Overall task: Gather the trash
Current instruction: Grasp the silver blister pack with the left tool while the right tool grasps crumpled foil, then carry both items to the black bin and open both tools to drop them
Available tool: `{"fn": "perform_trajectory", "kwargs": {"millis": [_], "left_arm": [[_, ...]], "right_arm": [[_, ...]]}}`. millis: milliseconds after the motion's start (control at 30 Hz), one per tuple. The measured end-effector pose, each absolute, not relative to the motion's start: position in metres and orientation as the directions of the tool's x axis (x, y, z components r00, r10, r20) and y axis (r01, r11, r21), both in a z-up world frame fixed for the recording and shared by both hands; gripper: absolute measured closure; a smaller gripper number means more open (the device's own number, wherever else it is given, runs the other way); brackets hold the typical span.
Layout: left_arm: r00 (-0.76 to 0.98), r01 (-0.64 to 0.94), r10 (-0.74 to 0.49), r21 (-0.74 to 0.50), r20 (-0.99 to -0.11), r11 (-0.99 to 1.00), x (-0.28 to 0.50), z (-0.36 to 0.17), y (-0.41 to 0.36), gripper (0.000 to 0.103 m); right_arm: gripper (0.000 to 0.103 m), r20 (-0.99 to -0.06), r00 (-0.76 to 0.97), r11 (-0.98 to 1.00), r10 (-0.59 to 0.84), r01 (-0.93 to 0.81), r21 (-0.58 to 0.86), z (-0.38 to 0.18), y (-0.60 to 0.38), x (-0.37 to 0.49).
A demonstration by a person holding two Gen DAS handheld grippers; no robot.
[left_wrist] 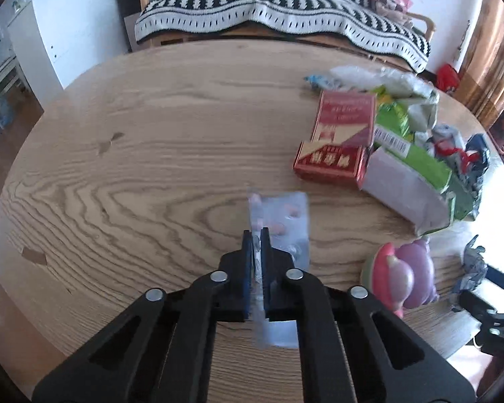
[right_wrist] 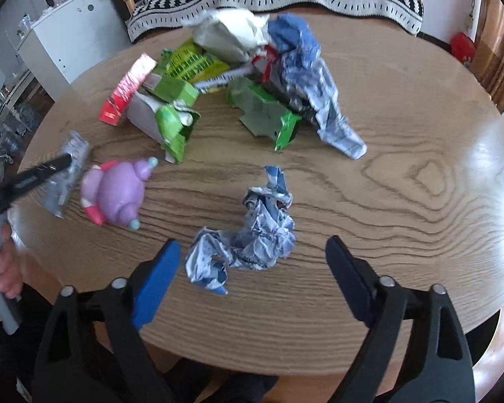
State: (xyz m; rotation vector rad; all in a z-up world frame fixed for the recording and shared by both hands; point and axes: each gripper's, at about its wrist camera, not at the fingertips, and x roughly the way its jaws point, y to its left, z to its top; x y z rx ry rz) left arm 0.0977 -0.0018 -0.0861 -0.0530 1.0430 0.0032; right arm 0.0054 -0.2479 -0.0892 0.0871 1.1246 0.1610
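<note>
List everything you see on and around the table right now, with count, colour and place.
blister pack: 1, silver, clamped in left fingers
crumpled wrapper: 1, blue-white, between right fingers
toy: 1, purple-pink, table's left side
red boxes: 2, red, beside pile
trash pile: green cartons, white and blue wrappers, far side
table: 1, wood, round
sofa throw: 1, black-white, behind
left gripper: shut
right gripper: open
hand: 1, left edge
</note>
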Motion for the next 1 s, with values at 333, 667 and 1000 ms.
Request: {"fn": "perform_trajectory", "kwargs": {"millis": [333,667,1000], "left_arm": [[0.518,-0.01,-0.046,-0.06,-0.854,0.998,0.094,-0.082,0.008,0.1],[0.616,0.271,-0.28,-0.136,-0.736,0.953,0.031,0.002,-0.125,0.1],[0.34,0.75,-0.632,-0.205,-0.697,0.629,-0.053,-0.005,-0.401,0.1]], "right_arm": [[0.069,-0.823,0.541,0.985,0.172,-0.102,0.138,-0.067,-0.249,-0.017],[0.069,-0.758,0.651,0.953,-0.036,0.251,0.17,-0.04,-0.417,-0.128],[0.068,-0.822,0.464,0.665,-0.33,0.732,0.146,-0.114,-0.64,-0.221]]}}
